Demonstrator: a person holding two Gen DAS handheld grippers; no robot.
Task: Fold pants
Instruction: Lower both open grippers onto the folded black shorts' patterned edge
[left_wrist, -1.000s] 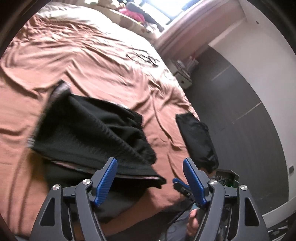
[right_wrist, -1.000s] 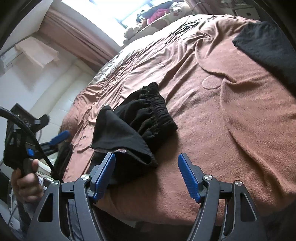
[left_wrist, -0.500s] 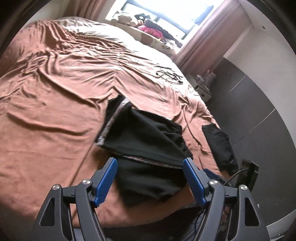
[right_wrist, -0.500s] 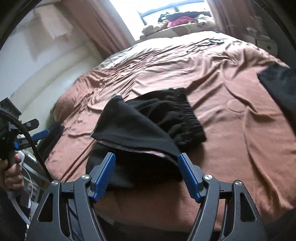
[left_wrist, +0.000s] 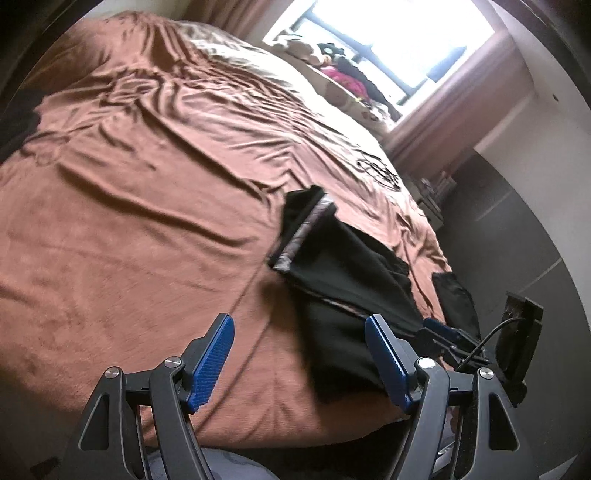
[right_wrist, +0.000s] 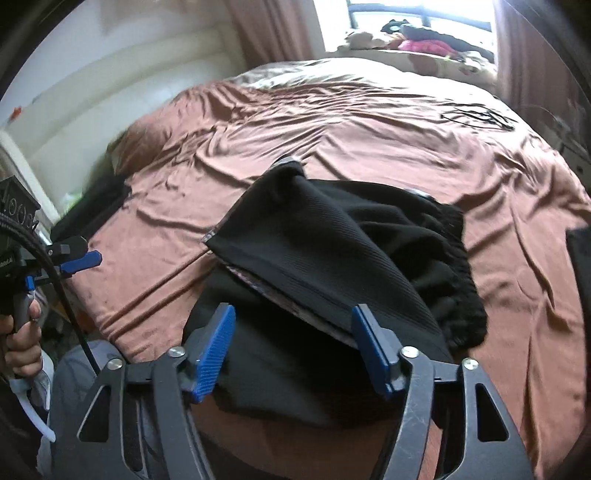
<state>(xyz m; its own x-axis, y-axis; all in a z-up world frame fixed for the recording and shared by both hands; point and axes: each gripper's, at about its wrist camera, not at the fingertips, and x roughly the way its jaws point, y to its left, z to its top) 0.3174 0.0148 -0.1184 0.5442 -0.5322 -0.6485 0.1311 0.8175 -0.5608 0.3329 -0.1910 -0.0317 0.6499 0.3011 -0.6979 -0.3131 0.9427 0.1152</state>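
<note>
My right gripper (right_wrist: 291, 349) has swung back over the black pants (right_wrist: 332, 258), its jaws just narrowing yet still gripping nothing. The pants lie folded near the front edge of the brown bedspread (left_wrist: 147, 221) (one cuff flipped up). My left gripper (left_wrist: 301, 358), now off to their left, hangs released, so the next fold seems due.

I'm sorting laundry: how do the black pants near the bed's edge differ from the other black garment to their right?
The black pants are the bigger heap, loosely folded with a patterned lining edge showing. The other black garment is smaller, flat and plain, lying apart by the bed's side edge. Both are black and rest on the brown bedspread.
</note>
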